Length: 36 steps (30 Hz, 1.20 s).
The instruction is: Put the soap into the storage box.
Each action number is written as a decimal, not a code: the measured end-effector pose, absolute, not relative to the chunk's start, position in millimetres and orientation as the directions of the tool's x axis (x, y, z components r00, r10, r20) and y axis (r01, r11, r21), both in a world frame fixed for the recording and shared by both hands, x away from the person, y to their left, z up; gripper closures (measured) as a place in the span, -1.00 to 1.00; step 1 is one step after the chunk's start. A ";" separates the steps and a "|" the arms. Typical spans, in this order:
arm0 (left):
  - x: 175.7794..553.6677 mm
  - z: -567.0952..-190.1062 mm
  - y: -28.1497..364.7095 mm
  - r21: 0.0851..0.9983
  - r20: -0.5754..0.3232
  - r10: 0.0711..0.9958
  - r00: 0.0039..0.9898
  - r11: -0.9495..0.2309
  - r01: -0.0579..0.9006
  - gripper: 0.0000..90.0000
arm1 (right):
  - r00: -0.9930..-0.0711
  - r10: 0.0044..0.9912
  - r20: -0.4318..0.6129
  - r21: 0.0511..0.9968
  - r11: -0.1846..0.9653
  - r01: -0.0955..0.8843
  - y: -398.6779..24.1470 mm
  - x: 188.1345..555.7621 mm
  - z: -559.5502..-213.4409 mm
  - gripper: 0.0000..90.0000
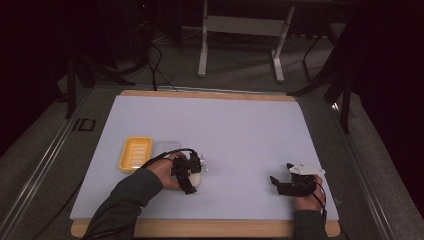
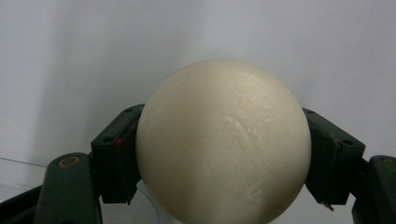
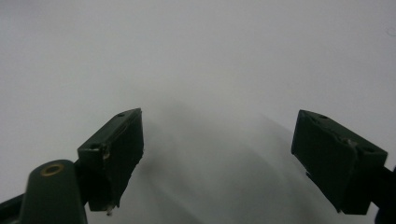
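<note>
Left gripper view puts it right up close: a smooth, cream-white ball (image 2: 224, 142), rounded like a bar of soap, is clamped between the two black jaws of the left gripper (image 2: 223, 154), one pad on each flank at about its widest girth. It looks hard and glossy, so likely slippery; a hold on the widest line seems the safest, since a grip above or below it could squirt the thing out. It reads as light, and firm enough not to dent.

In the right gripper view, the right gripper (image 3: 217, 154) has its jaws spread wide over bare white surface, nothing between them.

From the high view, the left gripper (image 1: 192, 172) sits near the front of the white mat (image 1: 240, 130) with the ball (image 1: 196, 181) under it, at or just above the surface, hard to say which. The right gripper (image 1: 281, 172) rests well apart on the right. Just beyond the left hand, a yellow soap dish (image 1: 136, 153) lies with a faint clear tray (image 1: 165, 149) beside it.
</note>
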<state>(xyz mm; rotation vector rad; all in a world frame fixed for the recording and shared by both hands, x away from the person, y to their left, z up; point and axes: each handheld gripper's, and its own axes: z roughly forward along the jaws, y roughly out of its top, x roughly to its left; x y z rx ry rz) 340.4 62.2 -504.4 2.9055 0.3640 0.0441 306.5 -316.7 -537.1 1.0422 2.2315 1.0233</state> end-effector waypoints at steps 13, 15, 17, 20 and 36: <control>339.4 -502.1 62.7 0.190 0.013 0.235 0.972 -0.955 0.229 -0.44 | -0.602 0.792 -0.100 0.785 0.434 0.441 -316.6 306.6 -537.2 -0.63; 339.8 -500.8 63.2 0.193 0.014 0.236 0.972 -0.954 0.230 -0.44 | -0.602 0.792 -0.101 0.785 0.435 0.441 -316.6 306.5 -537.1 -0.63; 339.7 -499.3 63.4 0.196 0.015 0.239 0.971 -0.953 0.231 -0.44 | -0.602 0.792 -0.101 0.785 0.435 0.441 -316.6 306.6 -537.1 -0.63; 340.6 -496.9 64.3 0.195 0.014 0.242 0.970 -0.952 0.235 -0.44 | -0.602 0.792 -0.101 0.785 0.435 0.441 -316.6 306.5 -537.1 -0.63; 345.1 -485.1 73.9 0.201 0.019 0.268 0.963 -0.945 0.258 -0.44 | -0.602 0.792 -0.101 0.785 0.435 0.441 -316.5 306.6 -537.2 -0.63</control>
